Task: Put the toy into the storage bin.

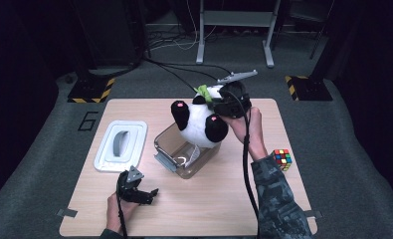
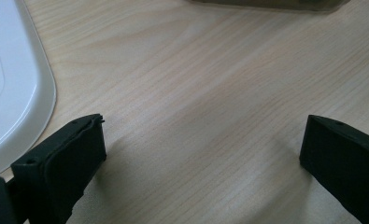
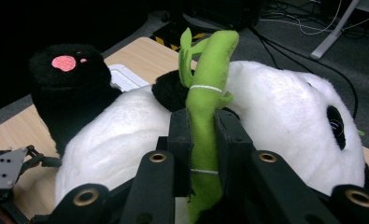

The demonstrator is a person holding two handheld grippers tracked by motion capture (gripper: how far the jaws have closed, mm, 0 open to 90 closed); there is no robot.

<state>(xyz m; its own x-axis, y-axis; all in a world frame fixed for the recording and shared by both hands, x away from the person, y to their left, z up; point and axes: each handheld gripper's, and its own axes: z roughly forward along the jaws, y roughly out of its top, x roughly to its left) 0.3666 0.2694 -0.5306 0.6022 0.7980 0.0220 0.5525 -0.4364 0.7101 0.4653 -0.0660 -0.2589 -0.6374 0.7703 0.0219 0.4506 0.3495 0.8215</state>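
While the plush panda [image 1: 200, 119] is hanging above the clear plastic box [image 1: 170, 145], its black feet with pink soles are pointing toward the near-left and its white belly is facing up. In the right gripper view the panda [image 3: 275, 107] is lying across the frame, and the green bamboo stalk [image 3: 205, 112] sewn to it is standing upright between the two black fingers [image 3: 180, 140]. The right gripper [image 1: 232, 103] is clenching on that stalk, the fingers pressing it from both sides; the grey three-cornered plate is sticking out above it toward the far side, and the cable is trailing down along the camouflage sleeve [image 1: 276, 199].

The box is sitting near the middle of the tabletop [image 1: 209, 209], directly under the panda's lower half, with something pale lying inside that is too small to identify. The white lid [image 1: 120, 146] is lying flat just left of the box, apart from it, handle side up.

The left gripper [image 1: 145, 195] is resting low over the near-left part of the tabletop, in front of the lid. In the left gripper view its fingers [image 2: 65, 163] are standing wide apart, released, with bare wood between them and the lid's rounded corner [image 2: 18, 93] just beside the left finger.

A colour cube [image 1: 282, 158] is sitting on the right part of the tabletop, well apart from the box.
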